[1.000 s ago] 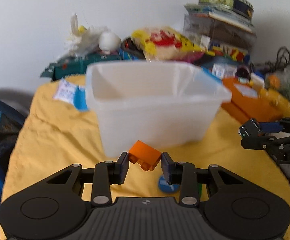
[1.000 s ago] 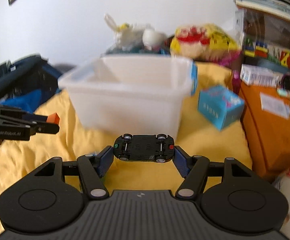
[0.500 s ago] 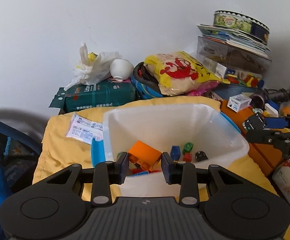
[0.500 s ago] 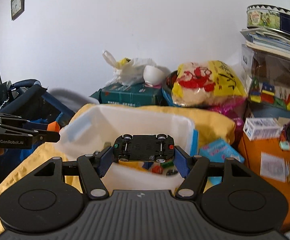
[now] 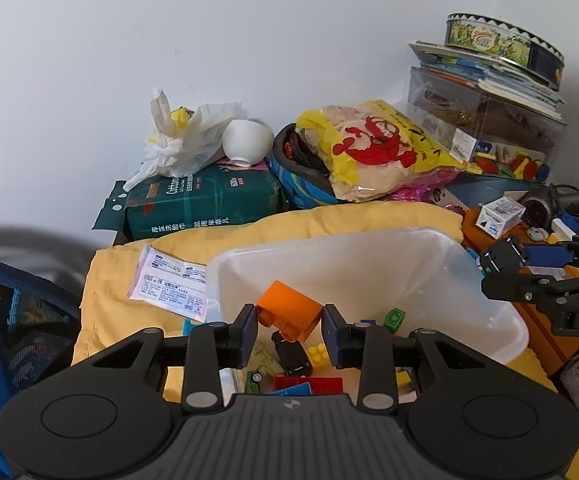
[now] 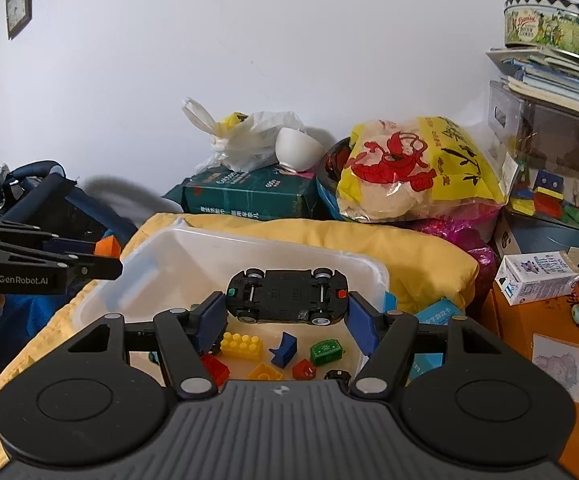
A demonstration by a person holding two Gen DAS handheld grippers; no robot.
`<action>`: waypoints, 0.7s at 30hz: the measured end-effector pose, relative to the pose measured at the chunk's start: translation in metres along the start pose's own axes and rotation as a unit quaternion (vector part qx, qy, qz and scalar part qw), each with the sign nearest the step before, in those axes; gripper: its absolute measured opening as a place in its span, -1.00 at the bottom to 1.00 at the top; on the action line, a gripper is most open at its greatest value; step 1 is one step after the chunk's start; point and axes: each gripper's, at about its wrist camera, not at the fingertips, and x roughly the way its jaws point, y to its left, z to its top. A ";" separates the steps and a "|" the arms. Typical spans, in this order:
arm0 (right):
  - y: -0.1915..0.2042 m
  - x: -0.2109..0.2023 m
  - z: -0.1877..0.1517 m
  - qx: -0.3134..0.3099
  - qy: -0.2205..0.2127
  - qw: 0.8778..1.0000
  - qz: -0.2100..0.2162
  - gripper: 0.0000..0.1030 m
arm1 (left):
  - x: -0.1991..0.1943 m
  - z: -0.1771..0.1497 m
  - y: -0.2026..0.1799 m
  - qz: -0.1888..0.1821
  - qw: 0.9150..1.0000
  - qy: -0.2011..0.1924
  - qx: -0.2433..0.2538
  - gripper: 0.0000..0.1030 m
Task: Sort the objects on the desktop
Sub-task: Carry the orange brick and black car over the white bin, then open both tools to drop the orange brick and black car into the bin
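My left gripper (image 5: 289, 326) is shut on an orange toy brick (image 5: 289, 314), held above the near side of a translucent plastic bin (image 5: 489, 300). In the right wrist view my right gripper (image 6: 287, 314) is shut on a black toy car (image 6: 287, 295), belly up, held over the same bin (image 6: 161, 252). Several small bricks lie on the bin's floor, among them a yellow brick (image 6: 241, 345) and a green block (image 6: 325, 351). Each gripper shows in the other's view: the right gripper (image 5: 529, 264) at the right edge, the left gripper (image 6: 101, 250) at the left edge.
The bin sits on a yellow cloth (image 5: 105, 280). Behind it stand a green tissue pack (image 5: 201, 200), a white bowl (image 5: 247, 142), a yellow snack bag (image 5: 377, 152) and a stack topped by a round tin (image 5: 501, 46). An orange box (image 6: 529, 340) lies to the right.
Both grippers have risen and come forward from in front of the bin's wall to above its open top. The bin's contents now show below them. Both grips are unchanged.
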 end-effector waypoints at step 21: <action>-0.016 0.052 0.004 0.018 0.067 0.998 -0.002 0.53 | 0.041 0.000 0.005 0.021 0.999 0.044 -0.003 -0.04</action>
